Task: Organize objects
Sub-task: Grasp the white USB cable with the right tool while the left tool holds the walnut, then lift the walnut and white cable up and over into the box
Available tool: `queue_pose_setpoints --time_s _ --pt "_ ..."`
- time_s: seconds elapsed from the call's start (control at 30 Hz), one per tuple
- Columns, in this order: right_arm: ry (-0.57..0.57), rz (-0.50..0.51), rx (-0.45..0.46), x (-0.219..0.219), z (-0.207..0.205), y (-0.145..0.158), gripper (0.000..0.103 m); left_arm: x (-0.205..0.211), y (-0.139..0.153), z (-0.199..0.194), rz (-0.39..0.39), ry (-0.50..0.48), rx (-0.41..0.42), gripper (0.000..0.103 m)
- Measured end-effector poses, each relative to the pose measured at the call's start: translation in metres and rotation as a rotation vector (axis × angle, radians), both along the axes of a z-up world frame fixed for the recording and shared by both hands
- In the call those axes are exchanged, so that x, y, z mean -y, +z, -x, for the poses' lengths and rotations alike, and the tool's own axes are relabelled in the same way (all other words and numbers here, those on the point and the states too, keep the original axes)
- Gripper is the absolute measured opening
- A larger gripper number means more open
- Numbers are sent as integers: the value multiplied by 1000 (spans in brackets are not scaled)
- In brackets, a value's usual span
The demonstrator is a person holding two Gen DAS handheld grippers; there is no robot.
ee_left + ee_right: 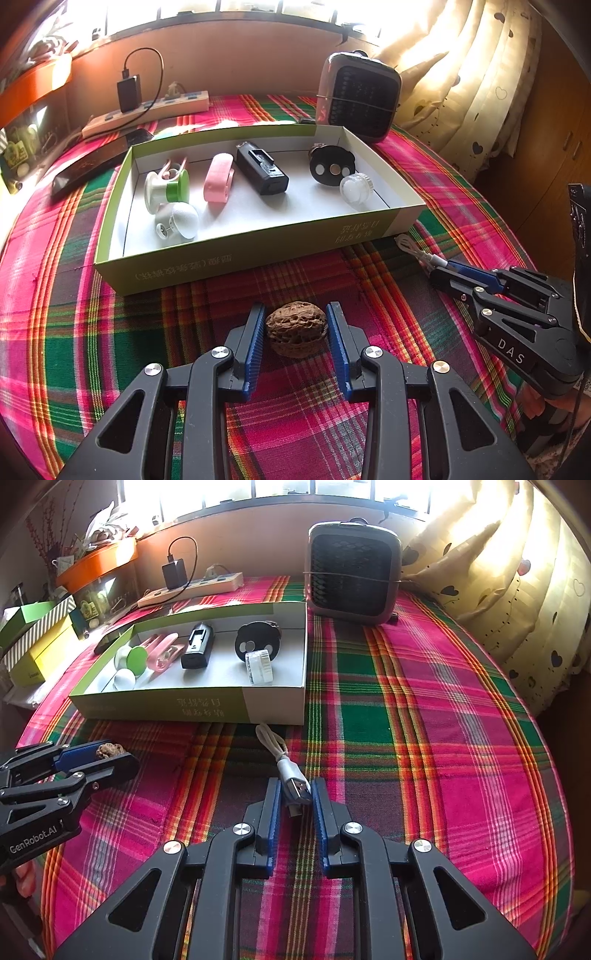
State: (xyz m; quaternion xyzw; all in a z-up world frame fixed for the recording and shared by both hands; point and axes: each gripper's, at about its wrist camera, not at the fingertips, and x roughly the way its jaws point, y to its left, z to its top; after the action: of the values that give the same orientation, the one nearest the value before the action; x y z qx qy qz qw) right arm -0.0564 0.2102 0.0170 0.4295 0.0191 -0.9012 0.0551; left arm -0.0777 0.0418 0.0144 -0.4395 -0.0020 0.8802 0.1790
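A walnut (296,334) sits on the plaid cloth (369,424) of the bench, pinched between the blue pads of the left tool (296,325), just in front of the shallow green-and-white box (258,247). To its right, the right tool (294,797) is pressed together on the metal plug of a short white USB cable (291,782), whose cord runs back toward the box wall. Inside the box lie a pink clip (218,178), a black rectangular device (263,170), a green-and-white spool (167,187) and what looks like a small clear jar (355,189). Behind it stands a small heater (352,572).
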Motion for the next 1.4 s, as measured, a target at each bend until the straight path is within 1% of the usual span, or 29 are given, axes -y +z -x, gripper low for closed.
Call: queue_pose_setpoints --time_s 0.77,1.4 --pt "8 49 -26 0 -11 11 17 3 1 -6 16 13 -1 31" --pt "27 74 -78 5 -15 30 17 5 28 -13 22 24 -65 31"
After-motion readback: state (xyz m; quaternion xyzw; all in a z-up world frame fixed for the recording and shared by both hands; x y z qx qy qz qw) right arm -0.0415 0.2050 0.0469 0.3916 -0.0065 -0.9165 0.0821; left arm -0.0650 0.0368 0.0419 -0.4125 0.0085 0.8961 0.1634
